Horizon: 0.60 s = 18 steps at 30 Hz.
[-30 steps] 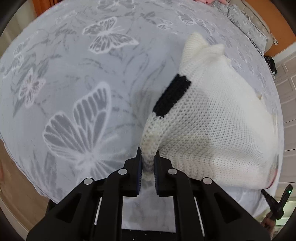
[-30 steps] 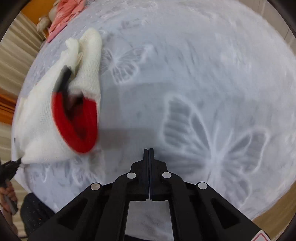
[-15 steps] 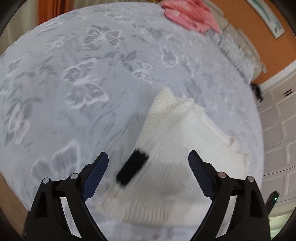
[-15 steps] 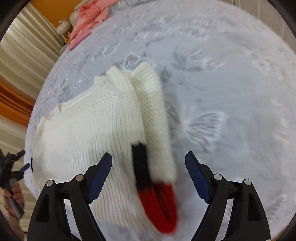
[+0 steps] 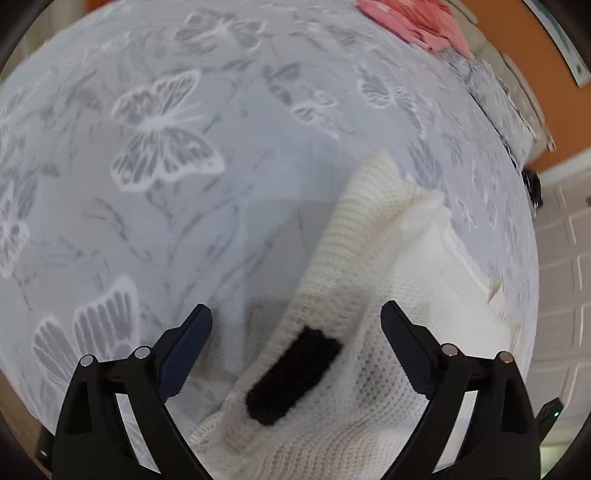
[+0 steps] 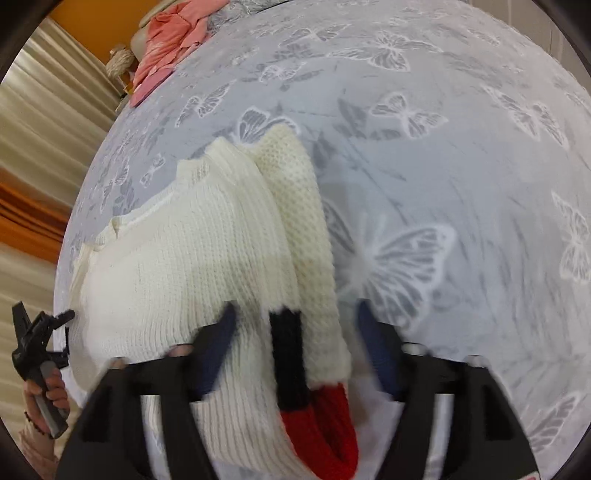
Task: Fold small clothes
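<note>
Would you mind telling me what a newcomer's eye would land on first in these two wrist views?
Most striking is the cream knitted sweater lying on the grey butterfly-print bedspread, its sleeve ending in a black band and a red cuff between the open right gripper's fingers. The open left gripper hovers over the other black band. A pink garment lies at the far edge.

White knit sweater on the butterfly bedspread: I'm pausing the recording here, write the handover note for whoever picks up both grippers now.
Left gripper: open, empty, over the sweater's black-striped sleeve.
Right gripper: open, empty, over the red cuff.
Sweater lies on the bedspread, both sleeves folded onto the body.
Done: sleeve folds.
Left: probably fold the body, then move on to the pink clothes at the far edge.
</note>
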### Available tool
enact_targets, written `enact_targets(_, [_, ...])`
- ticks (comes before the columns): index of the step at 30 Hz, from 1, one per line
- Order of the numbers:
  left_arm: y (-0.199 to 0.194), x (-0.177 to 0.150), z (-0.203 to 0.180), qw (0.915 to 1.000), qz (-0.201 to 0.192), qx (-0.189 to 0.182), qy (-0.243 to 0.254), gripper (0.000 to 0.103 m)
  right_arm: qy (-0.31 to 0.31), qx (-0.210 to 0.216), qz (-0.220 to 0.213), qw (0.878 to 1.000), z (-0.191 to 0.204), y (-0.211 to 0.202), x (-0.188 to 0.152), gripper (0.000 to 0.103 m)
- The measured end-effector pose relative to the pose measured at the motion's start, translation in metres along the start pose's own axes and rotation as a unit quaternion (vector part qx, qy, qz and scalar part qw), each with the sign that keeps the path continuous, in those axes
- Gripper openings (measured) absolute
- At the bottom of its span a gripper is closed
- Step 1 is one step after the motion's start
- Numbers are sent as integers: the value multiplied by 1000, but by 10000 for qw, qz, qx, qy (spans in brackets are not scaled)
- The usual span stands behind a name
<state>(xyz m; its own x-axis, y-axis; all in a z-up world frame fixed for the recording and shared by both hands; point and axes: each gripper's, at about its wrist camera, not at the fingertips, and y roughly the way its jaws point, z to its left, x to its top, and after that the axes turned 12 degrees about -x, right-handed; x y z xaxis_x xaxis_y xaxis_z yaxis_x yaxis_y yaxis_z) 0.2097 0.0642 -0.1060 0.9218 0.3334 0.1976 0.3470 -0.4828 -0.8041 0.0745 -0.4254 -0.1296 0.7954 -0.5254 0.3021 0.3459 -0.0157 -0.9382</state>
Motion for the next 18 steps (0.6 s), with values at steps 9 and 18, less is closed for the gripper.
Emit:
enact_targets(9, [9,-3,-17,9986,334,-401,87,21,622,716,336,9949,-7,-4,5,21])
enact_targets(18, [-27,-46,12,9912,1131,-524,-435,18,601,410,786,9942,-60,-35,-57,18])
